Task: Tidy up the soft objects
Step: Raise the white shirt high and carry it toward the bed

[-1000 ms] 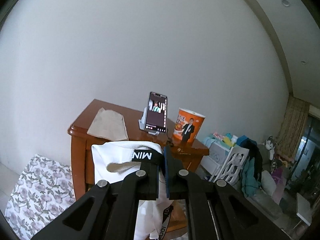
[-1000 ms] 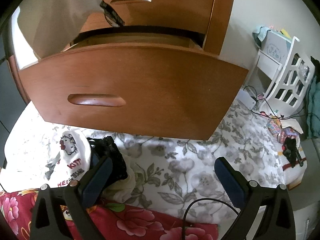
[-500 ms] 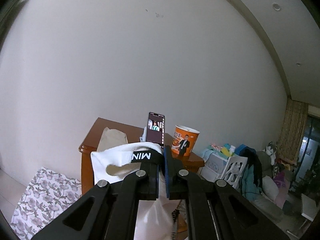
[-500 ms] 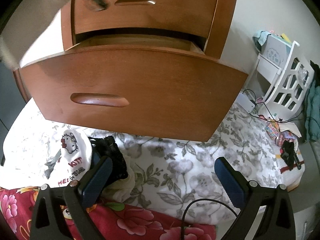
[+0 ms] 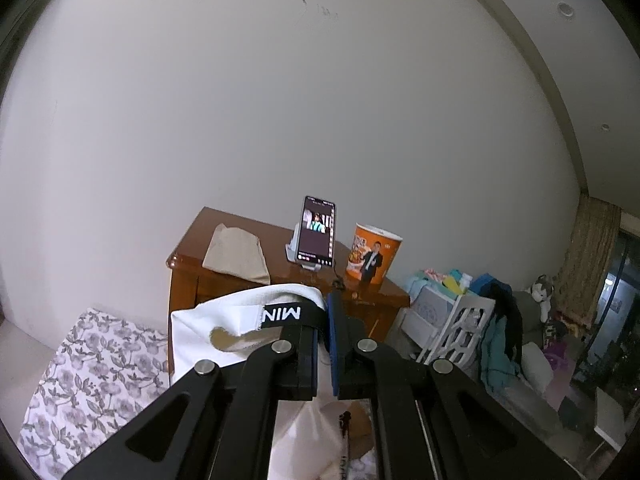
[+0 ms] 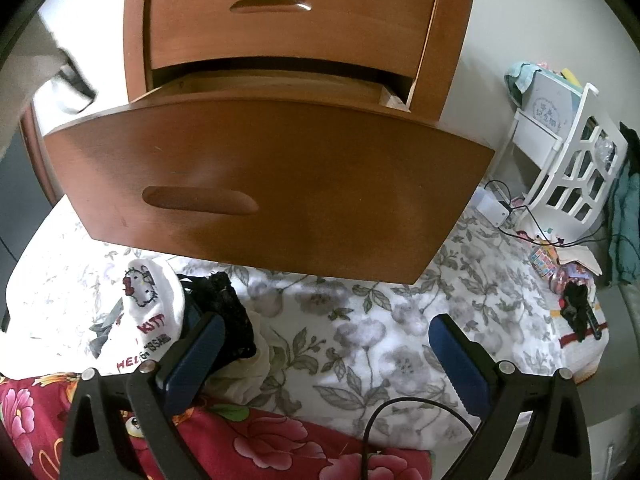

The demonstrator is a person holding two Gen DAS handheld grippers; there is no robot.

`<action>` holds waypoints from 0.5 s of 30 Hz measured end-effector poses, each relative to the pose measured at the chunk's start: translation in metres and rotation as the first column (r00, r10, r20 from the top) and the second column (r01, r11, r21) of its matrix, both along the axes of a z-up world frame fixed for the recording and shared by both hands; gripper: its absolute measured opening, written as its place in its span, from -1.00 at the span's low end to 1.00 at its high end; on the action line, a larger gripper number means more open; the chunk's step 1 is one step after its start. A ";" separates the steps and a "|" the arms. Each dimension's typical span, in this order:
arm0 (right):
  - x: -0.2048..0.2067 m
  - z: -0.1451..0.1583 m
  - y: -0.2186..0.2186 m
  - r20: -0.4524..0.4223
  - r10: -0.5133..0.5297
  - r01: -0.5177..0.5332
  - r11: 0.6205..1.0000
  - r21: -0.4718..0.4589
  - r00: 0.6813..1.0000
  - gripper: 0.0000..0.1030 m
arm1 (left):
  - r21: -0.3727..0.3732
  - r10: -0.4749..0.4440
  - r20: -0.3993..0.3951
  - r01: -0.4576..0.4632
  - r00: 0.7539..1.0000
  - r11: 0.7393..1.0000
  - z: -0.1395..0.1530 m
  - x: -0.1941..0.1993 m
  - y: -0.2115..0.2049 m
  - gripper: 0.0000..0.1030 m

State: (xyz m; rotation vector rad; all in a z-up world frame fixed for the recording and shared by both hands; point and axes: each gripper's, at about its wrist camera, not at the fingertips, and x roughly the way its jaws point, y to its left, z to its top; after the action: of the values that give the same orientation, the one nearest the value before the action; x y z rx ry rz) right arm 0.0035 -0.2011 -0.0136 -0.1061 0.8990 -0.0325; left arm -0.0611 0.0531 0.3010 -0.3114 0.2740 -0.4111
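My left gripper (image 5: 323, 332) is shut on a white garment (image 5: 224, 320) with a black "MIN" label, which hangs in the air in front of the wooden nightstand (image 5: 188, 258). In the right wrist view the same garment shows as a white blur (image 6: 60, 76) at the left edge. My right gripper (image 6: 325, 322) stands open and holds nothing, pointing down below the pulled-out lower drawer (image 6: 280, 184). Just by its left finger lies a pile: a white Hello Kitty cloth (image 6: 152, 312), black lace (image 6: 228, 308) and a cream cloth (image 6: 256, 364).
On the nightstand top lie a beige cloth (image 5: 234, 256), a phone on a stand (image 5: 316, 232) and an orange paper cup (image 5: 372, 254). A flowered sheet (image 6: 360, 320) covers the floor. A red flowered blanket (image 6: 260, 440) and a black cable (image 6: 400, 408) lie near me. A white rack (image 6: 576, 168) stands right.
My left gripper has drawn back from the nightstand with the white garment. In the right wrist view the garment slid from above the drawer to the left edge. The right gripper stayed still.
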 end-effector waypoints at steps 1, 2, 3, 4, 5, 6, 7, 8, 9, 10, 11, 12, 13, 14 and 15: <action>0.000 0.000 0.000 0.001 0.000 0.000 1.000 0.000 1.000 1.00 | 0.001 -0.003 -0.002 0.003 1.000 1.000 -0.001 -0.001 -0.001 -0.92; 0.000 0.000 0.000 0.001 -0.001 0.001 1.000 0.000 1.000 1.00 | 0.003 -0.006 -0.004 0.006 1.000 1.000 -0.001 -0.001 -0.002 -0.92; 0.000 0.000 0.000 0.000 0.000 0.000 1.000 0.000 1.000 1.00 | 0.005 -0.011 -0.007 0.011 1.000 1.000 -0.002 -0.002 -0.003 -0.92; 0.000 0.000 0.000 0.000 -0.001 0.001 1.000 0.000 1.000 1.00 | 0.007 -0.015 -0.011 0.016 1.000 1.000 -0.003 -0.003 -0.005 -0.92; 0.000 0.000 0.000 0.001 -0.001 0.001 1.000 0.001 1.000 1.00 | 0.009 -0.020 -0.014 0.020 1.000 1.000 -0.004 -0.004 -0.006 -0.92; 0.000 0.000 0.000 0.001 0.000 0.000 1.000 0.000 1.000 1.00 | 0.011 -0.025 -0.019 0.025 1.000 1.000 -0.005 -0.005 -0.007 -0.92; 0.000 0.000 0.000 0.001 -0.001 0.001 1.000 0.000 1.000 1.00 | 0.014 -0.032 -0.024 0.032 0.999 0.999 -0.007 -0.006 -0.009 -0.92; 0.000 0.000 0.000 0.001 -0.001 0.001 1.000 0.001 1.000 1.00 | 0.017 -0.037 -0.028 0.037 0.999 0.999 -0.008 -0.006 -0.011 -0.92; -0.001 0.001 0.000 0.001 -0.002 0.002 1.000 0.001 1.000 1.00 | 0.020 -0.043 -0.034 0.044 0.998 0.999 -0.010 -0.007 -0.013 -0.92; -0.001 0.001 0.000 0.001 -0.003 0.003 1.000 0.002 1.000 1.00 | 0.025 -0.051 -0.042 0.052 0.998 0.998 -0.013 -0.007 -0.016 -0.92; -0.001 0.001 0.000 0.001 -0.003 0.003 1.000 0.002 1.000 1.00 | 0.030 -0.060 -0.053 0.061 0.997 0.998 -0.016 -0.007 -0.019 -0.92; -0.001 0.001 0.000 0.002 -0.004 0.004 1.000 0.002 1.000 1.00 | 0.034 -0.067 -0.062 0.069 0.996 0.997 -0.018 -0.006 -0.021 -0.92; -0.001 0.001 0.000 0.002 -0.004 0.004 1.000 0.002 1.000 1.00 | 0.040 -0.077 -0.076 0.080 0.994 0.996 -0.022 -0.005 -0.025 -0.92; -0.002 0.002 0.000 0.003 -0.004 0.004 1.000 0.001 1.000 1.00 | 0.045 -0.083 -0.087 0.087 0.993 0.995 -0.025 -0.004 -0.028 -0.92; -0.002 0.002 0.000 0.004 -0.004 0.004 1.000 0.001 1.000 1.00 | 0.051 -0.092 -0.107 0.098 0.990 0.994 -0.031 -0.002 -0.032 -0.92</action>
State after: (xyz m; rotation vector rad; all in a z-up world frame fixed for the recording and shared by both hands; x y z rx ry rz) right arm 0.0014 -0.2008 -0.0117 -0.1037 0.8950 -0.0361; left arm -0.0630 0.0208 0.2704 -0.2656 0.4029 -0.4813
